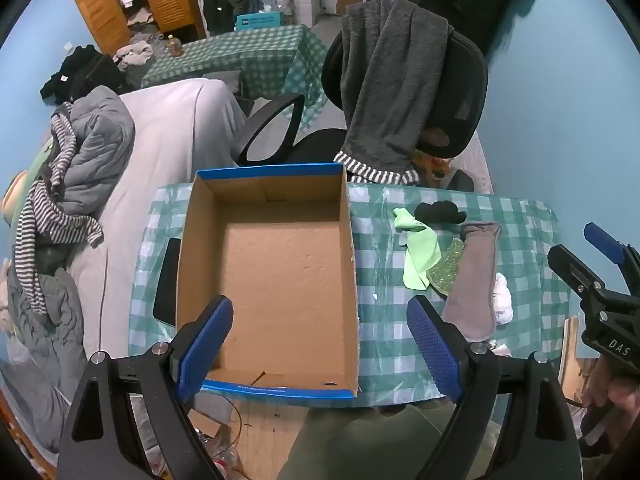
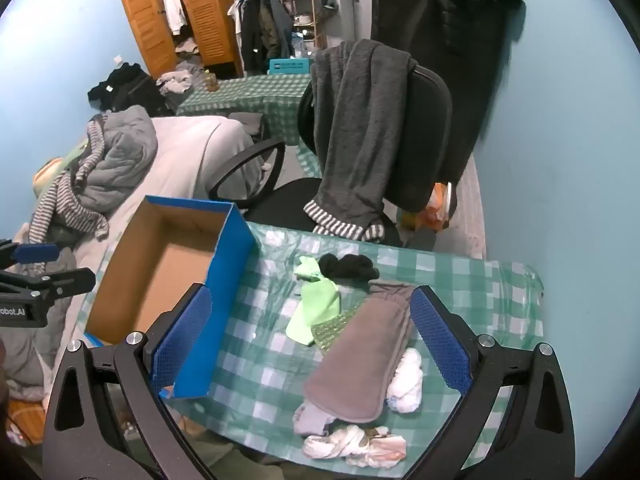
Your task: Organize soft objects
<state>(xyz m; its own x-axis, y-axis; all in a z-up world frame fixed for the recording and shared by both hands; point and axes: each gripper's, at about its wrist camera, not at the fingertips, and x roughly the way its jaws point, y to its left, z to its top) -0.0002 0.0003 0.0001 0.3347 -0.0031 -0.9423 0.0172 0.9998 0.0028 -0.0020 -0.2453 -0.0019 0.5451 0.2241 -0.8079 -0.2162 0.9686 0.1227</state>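
An empty cardboard box (image 1: 276, 256) with blue outer sides sits on the left of the checked table; it also shows in the right wrist view (image 2: 168, 276). To its right lie a light green sock (image 2: 316, 306), a black sock (image 2: 348, 266), a glittery green piece (image 2: 332, 328), a long brown-grey sock (image 2: 364, 356), white bundles (image 2: 406, 380) and a pale one at the front edge (image 2: 352, 444). My left gripper (image 1: 320, 348) is open over the box's near end. My right gripper (image 2: 310, 346) is open above the socks, holding nothing.
A black office chair (image 2: 404, 132) draped with a grey garment (image 2: 356, 128) stands behind the table. A bed with grey bedding and a striped top (image 1: 60, 184) lies to the left. A second checked table (image 1: 248, 56) and wooden wardrobe (image 2: 188, 16) stand farther back.
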